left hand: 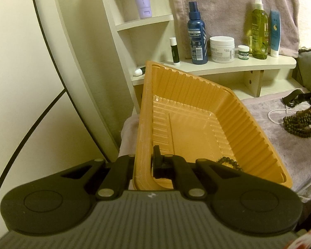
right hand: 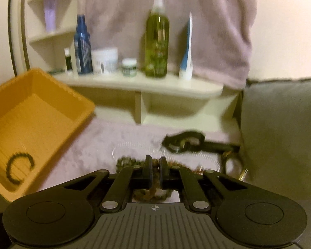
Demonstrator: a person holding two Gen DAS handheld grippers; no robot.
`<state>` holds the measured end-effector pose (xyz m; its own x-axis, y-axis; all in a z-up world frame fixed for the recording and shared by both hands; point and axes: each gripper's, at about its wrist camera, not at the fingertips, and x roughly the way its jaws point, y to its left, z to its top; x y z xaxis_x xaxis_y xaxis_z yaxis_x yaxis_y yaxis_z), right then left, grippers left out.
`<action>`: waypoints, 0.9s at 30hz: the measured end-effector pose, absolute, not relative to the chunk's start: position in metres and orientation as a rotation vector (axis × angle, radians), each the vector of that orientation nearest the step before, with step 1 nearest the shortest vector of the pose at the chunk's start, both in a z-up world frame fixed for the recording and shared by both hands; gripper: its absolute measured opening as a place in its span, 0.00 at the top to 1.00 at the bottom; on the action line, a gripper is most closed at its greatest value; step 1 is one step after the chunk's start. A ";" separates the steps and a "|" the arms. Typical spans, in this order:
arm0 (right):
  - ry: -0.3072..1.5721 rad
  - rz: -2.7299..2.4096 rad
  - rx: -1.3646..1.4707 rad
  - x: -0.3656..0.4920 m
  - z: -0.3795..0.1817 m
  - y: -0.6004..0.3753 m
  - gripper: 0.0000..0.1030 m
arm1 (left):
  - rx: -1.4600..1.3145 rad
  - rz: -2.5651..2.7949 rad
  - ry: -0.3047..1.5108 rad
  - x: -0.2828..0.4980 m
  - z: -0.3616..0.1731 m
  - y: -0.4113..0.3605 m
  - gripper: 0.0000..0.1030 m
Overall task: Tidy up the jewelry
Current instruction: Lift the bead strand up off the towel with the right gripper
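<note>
A: Where's the ribbed orange plastic tray (left hand: 197, 112)?

B: Tilted up off the mauve plush cloth (left hand: 265, 132); the left gripper (left hand: 145, 161) is clamped on its near wall, one finger inside, one outside. A dark beaded bracelet (right hand: 18, 169) lies on the tray floor.

A: And the right gripper (right hand: 154, 166)?

B: Fingers nearly together, only a slim gap, nipping a brown bead strand (right hand: 152, 188). The blur hides how firm the hold is.

A: The remaining jewelry?

B: A heap of olive-brown beads (left hand: 302, 123), a thin white pearl chain (left hand: 276, 114) and a black strap piece (right hand: 184, 141) lie on the cloth to the tray's right
</note>
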<state>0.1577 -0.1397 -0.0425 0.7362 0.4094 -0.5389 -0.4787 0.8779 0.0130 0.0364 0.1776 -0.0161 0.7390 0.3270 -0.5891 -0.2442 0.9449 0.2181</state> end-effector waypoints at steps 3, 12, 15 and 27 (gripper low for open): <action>0.512 0.490 -0.121 0.156 -0.023 -0.145 0.94 | 0.130 0.314 0.668 0.037 -0.015 0.177 0.97; 0.380 0.526 -0.093 0.149 0.032 -0.149 0.94 | 0.131 0.313 0.666 0.037 -0.015 0.175 0.97; 0.349 0.549 -0.088 0.148 0.046 -0.146 0.94 | 0.126 0.310 0.663 0.037 -0.014 0.176 0.97; 0.261 0.739 -0.014 0.140 0.099 -0.102 0.94 | 0.121 0.308 0.656 0.035 -0.012 0.177 0.97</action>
